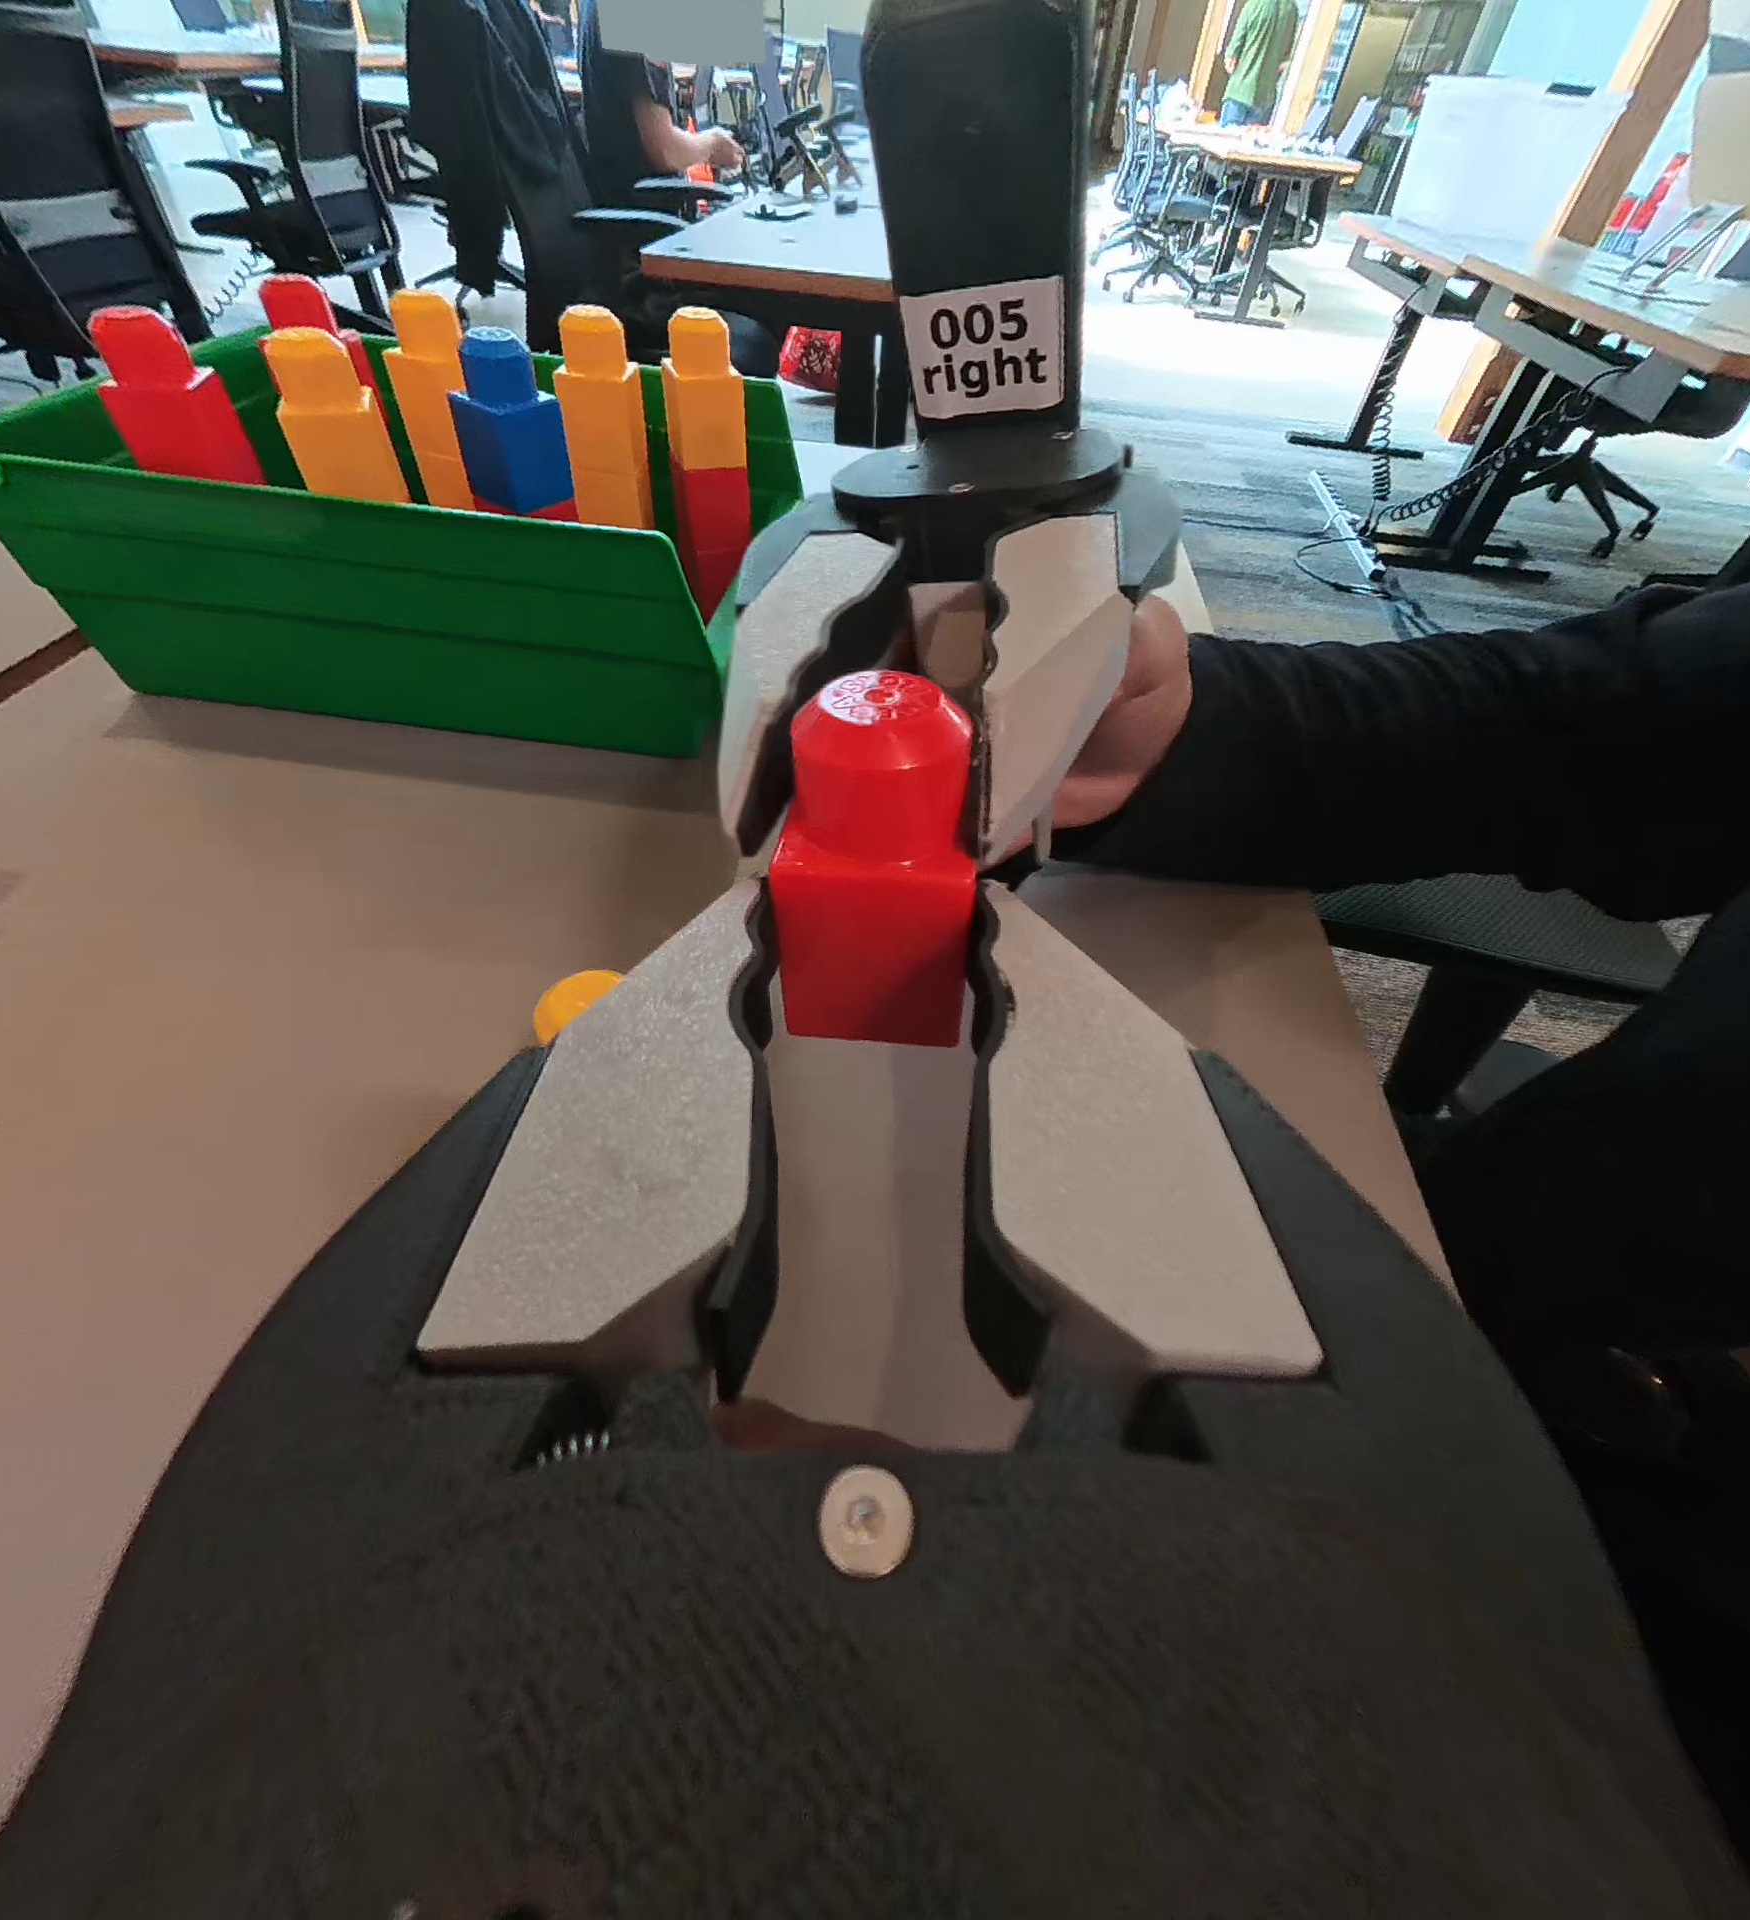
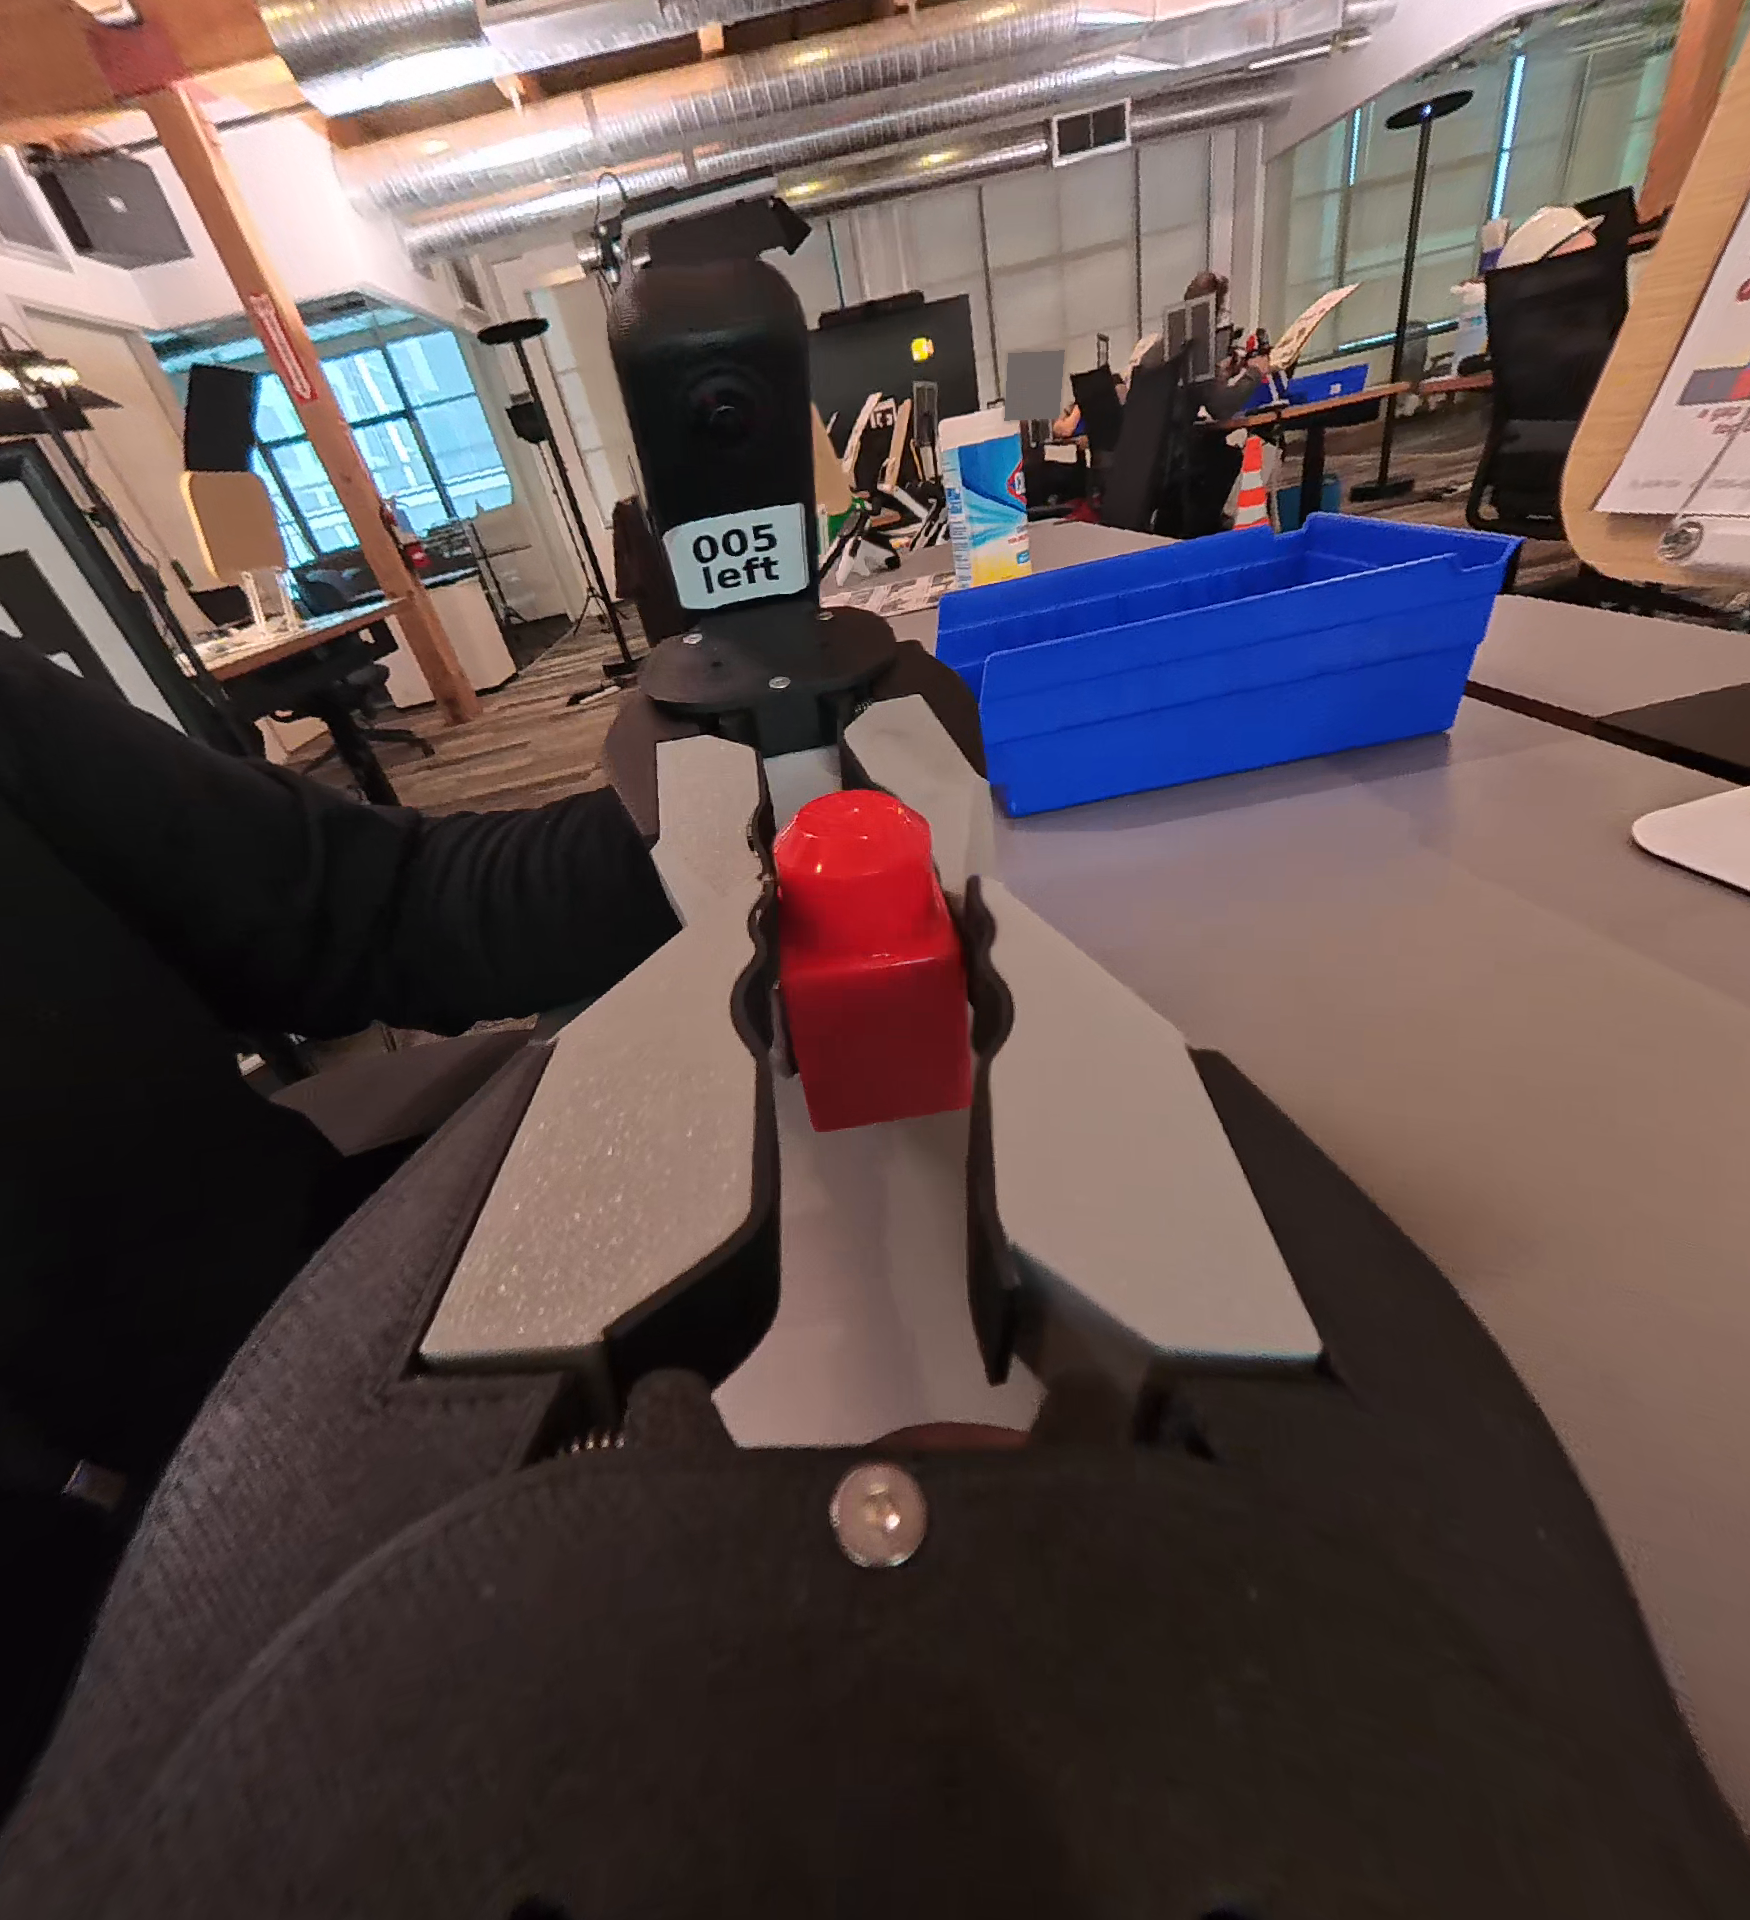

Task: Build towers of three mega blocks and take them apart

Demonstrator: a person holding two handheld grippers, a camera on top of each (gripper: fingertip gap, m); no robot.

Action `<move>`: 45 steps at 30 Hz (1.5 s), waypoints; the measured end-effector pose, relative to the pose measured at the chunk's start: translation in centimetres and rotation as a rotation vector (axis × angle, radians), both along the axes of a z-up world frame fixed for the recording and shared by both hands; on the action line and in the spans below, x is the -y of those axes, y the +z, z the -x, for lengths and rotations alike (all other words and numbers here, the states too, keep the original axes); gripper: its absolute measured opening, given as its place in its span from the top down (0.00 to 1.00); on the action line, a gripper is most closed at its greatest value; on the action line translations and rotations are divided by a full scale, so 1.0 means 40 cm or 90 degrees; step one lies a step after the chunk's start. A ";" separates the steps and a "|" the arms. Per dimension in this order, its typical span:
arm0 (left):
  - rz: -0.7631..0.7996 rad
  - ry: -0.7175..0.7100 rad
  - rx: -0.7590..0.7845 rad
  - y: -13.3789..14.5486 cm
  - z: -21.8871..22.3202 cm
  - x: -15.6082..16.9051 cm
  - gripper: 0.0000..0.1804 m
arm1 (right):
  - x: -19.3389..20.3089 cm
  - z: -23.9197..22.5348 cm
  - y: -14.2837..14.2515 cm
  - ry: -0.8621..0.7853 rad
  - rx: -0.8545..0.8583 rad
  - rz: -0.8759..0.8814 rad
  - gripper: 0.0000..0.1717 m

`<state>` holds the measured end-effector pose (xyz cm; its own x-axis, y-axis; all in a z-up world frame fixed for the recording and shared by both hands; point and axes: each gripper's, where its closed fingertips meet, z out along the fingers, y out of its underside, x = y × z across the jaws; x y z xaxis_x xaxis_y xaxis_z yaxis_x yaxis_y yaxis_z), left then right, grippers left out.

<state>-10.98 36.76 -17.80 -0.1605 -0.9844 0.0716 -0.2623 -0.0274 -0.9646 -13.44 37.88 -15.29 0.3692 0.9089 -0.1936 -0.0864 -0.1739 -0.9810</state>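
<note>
One red block point(image 1: 871, 925) sits between both tools, above the desk point(image 1: 227, 987) near its right edge, stud up. Left tool point(image 1: 871, 956) is part-open and clamped on the block's square body; right tool point(image 2: 871, 977) faces it head-on with pads against the block's sides, grip firmness unclear. Next move turns on that opposed line: pull apart along it, likely toward the green bin point(image 1: 351, 623) at the far left or blue bin point(image 2: 1224, 665).

Block point(image 1: 869, 935) between facing tongs point(image 1: 871, 966)
</note>
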 end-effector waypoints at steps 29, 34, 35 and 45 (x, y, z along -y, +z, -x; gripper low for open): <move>0.037 -0.021 -0.007 -0.004 -0.003 0.018 0.81 | 0.010 0.013 0.006 0.009 -0.004 -0.019 0.85; 0.034 -0.025 -0.016 -0.012 -0.007 0.025 0.81 | 0.012 0.022 -0.002 0.007 0.014 -0.029 0.84; 0.034 -0.026 -0.016 -0.012 -0.006 0.025 0.81 | 0.011 0.023 -0.003 0.005 0.019 -0.032 0.84; 0.048 -0.031 -0.010 -0.013 -0.008 0.028 0.81 | 0.012 0.022 -0.005 0.002 0.035 -0.035 0.84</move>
<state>-10.66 35.65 -18.32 -0.2060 -0.9674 0.1476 -0.2805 -0.0861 -0.9560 -14.32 37.39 -15.48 0.3748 0.9189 -0.1230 -0.0320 -0.1198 -0.9923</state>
